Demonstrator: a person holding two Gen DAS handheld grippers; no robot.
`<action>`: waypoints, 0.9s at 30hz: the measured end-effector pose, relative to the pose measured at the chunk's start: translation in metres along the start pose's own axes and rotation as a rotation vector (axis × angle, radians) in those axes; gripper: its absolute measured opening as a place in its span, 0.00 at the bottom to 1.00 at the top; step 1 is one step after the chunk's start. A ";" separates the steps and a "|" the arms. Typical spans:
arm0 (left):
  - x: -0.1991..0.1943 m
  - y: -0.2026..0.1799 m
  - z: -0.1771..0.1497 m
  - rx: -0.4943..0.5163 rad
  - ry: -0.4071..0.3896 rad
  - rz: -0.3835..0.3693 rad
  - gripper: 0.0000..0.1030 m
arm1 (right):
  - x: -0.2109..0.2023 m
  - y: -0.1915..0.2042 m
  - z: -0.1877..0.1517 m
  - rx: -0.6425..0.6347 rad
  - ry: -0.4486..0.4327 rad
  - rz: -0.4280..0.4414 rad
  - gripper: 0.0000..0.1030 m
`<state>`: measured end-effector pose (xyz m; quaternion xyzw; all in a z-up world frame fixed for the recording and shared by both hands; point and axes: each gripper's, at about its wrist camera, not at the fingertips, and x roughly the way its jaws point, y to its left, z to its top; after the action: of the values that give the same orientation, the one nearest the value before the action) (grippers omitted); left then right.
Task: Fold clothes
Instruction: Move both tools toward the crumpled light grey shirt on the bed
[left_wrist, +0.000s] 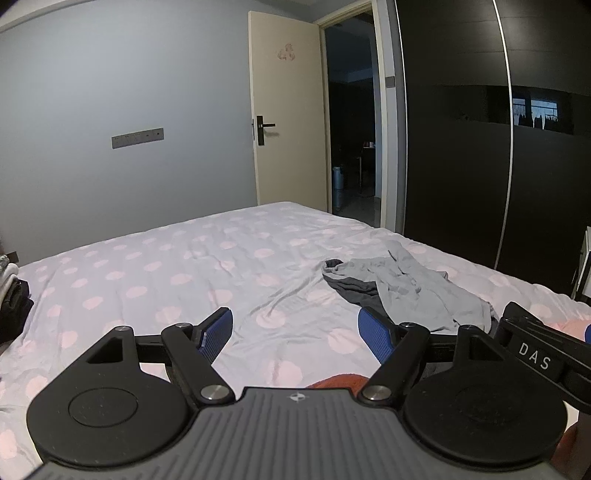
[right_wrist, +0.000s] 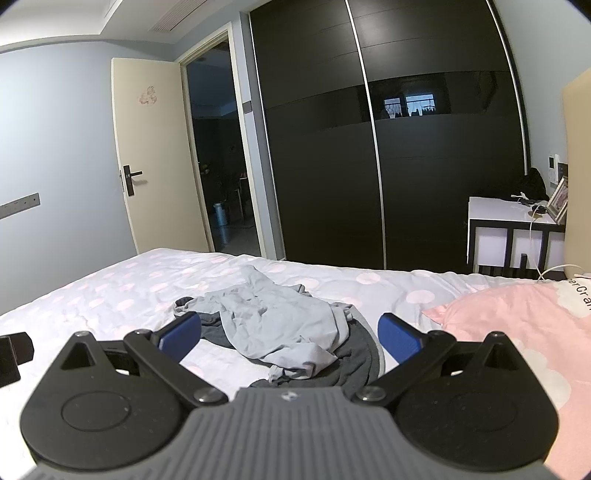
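A crumpled light grey garment (left_wrist: 410, 288) lies on the bed over a darker grey piece (left_wrist: 352, 290). In the right wrist view the light grey garment (right_wrist: 273, 321) lies just ahead between the fingers, with the dark piece (right_wrist: 354, 354) under it. My left gripper (left_wrist: 295, 334) is open and empty above the bedsheet, left of the clothes. My right gripper (right_wrist: 290, 334) is open and empty, hovering just short of the pile. The right gripper's body (left_wrist: 535, 350) shows at the left wrist view's right edge.
The bed (left_wrist: 166, 266) has a pale sheet with pink dots. A pink pillow (right_wrist: 517, 332) lies right of the clothes. Stacked folded clothes (left_wrist: 11, 291) sit at the bed's left edge. A dark wardrobe (right_wrist: 369, 166), an open door (right_wrist: 155, 155) and a white side table (right_wrist: 509, 221) stand beyond.
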<state>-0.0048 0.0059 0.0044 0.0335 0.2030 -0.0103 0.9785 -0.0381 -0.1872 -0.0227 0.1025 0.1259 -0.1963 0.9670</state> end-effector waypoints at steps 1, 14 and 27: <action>0.000 0.000 0.000 0.000 0.002 0.002 0.86 | 0.000 0.000 0.000 0.001 0.006 0.004 1.00; 0.005 0.000 -0.005 0.000 0.035 0.007 0.86 | 0.003 -0.003 -0.002 0.001 0.037 0.014 1.00; 0.006 -0.001 -0.006 0.002 0.048 0.022 0.86 | 0.004 -0.004 -0.001 0.005 0.053 0.024 1.00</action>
<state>-0.0014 0.0054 -0.0038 0.0369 0.2261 0.0011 0.9734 -0.0362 -0.1921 -0.0258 0.1116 0.1499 -0.1822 0.9653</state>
